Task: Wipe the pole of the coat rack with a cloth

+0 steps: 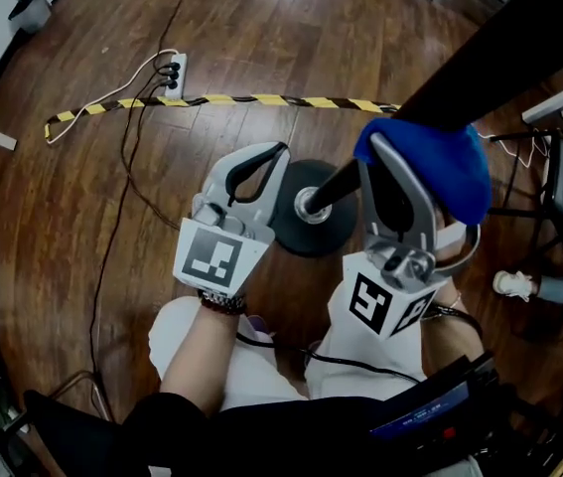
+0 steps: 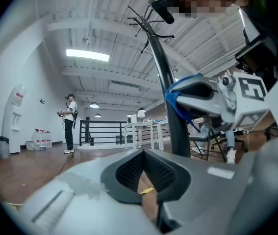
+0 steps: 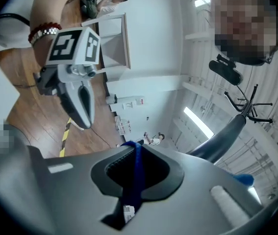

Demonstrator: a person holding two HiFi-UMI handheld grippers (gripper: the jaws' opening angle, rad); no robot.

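Looking down, the head view has the right gripper (image 1: 375, 142) clamped on a blue cloth (image 1: 445, 172) against the black pole (image 1: 519, 48); the left gripper (image 1: 279, 149), jaws together and empty, hangs over wood floor (image 1: 261, 28) with yellow-black tape (image 1: 261, 99). Left gripper view: a white hall (image 2: 40, 58). Right gripper view: the cloth's tag (image 3: 128, 210) is unreadable.

Wood floor (image 1: 63, 217): round rack base (image 1: 311, 238), white power strip (image 1: 174, 73), yellow-black striped tape (image 1: 261, 99).
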